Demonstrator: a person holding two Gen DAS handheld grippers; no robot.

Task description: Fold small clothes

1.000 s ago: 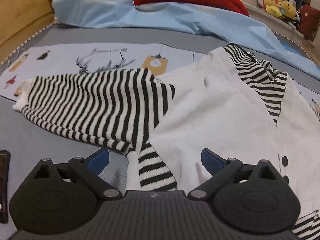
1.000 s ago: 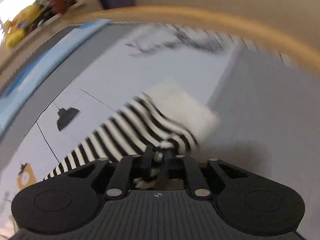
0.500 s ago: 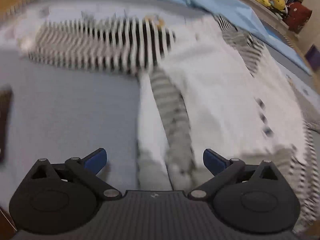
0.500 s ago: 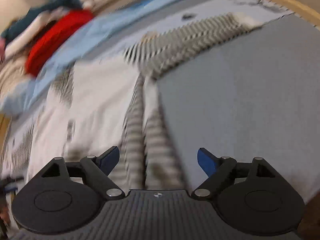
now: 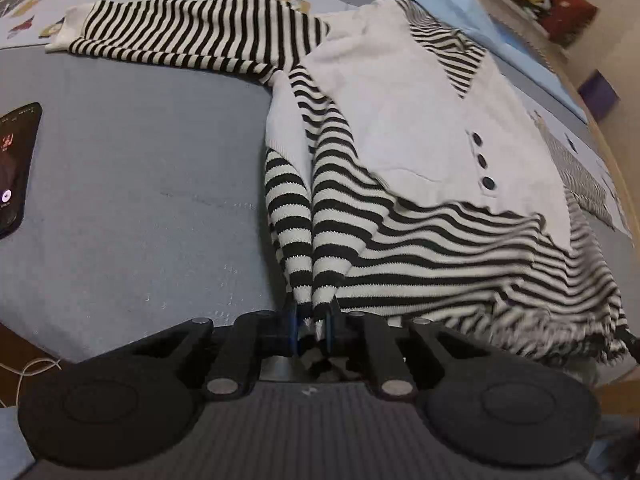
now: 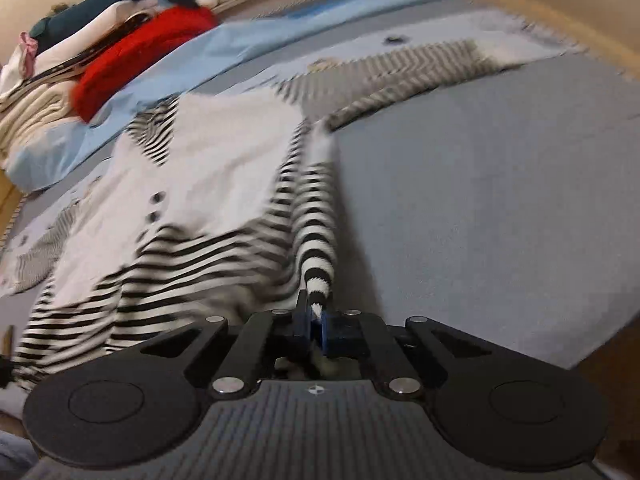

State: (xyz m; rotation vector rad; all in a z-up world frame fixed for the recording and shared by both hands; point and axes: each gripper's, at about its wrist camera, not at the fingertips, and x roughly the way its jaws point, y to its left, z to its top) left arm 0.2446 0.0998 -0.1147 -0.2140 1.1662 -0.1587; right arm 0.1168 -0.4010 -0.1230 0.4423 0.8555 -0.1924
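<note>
Grey mat covers the surface, with the white and black-striped sweater lying flat across it, one striped sleeve stretched toward the far edge. A light-blue sheet and a red garment lie beyond it. A dark phone sits on the mat, well apart from the sweater. My left gripper has just closed and pinches the striped hem corner. My right gripper has just closed too, clamped on a narrow striped fold of the same hem.
</note>
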